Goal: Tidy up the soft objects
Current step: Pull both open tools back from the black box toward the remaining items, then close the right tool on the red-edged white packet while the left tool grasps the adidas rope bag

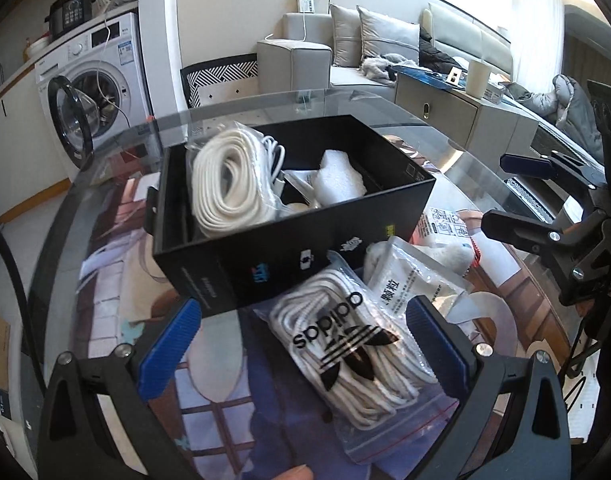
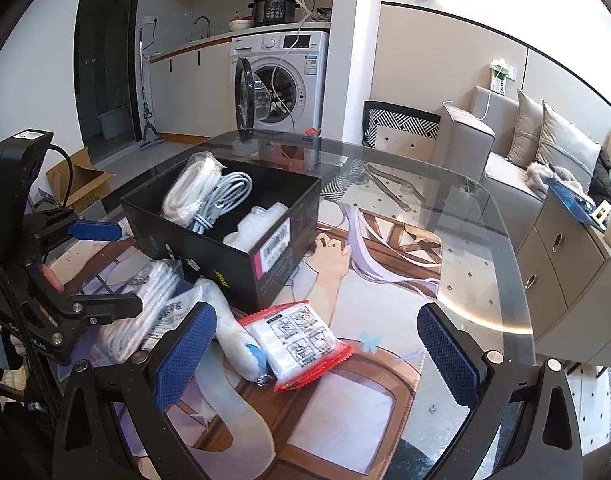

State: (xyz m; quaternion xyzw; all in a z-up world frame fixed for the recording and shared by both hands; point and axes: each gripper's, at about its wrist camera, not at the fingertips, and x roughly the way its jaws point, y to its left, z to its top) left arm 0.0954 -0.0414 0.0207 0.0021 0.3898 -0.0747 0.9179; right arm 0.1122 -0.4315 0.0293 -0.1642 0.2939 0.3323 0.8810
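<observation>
Left wrist view: the left gripper [image 1: 301, 344] reaches forward low over the glass surface [image 1: 485, 184], its blue-padded fingers [image 1: 169, 348] spread wide on either side of a clear bag of white laces [image 1: 345, 356] printed with a black trefoil logo. The pads do not touch the bag, which lies flat just in front of the black box [image 1: 297, 248]. A fingertip of the person shows at the bottom edge. Inside the box sit a bagged coil of white cord [image 1: 225, 184] and a white foam piece [image 1: 337, 178]. To the right of the laces lie a white sachet [image 1: 409, 284] and a red-edged packet [image 1: 445, 224].

In the right wrist view the right gripper [image 2: 317, 348] hovers over the surface with its fingers [image 2: 185, 352] also wide apart, holding nothing. The red-edged packet [image 2: 297, 340] and a white soft roll [image 2: 233, 336] lie between and just ahead of them. The left gripper [image 2: 105, 268] enters from the left, angled down toward the bag of laces [image 2: 137, 304].
</observation>
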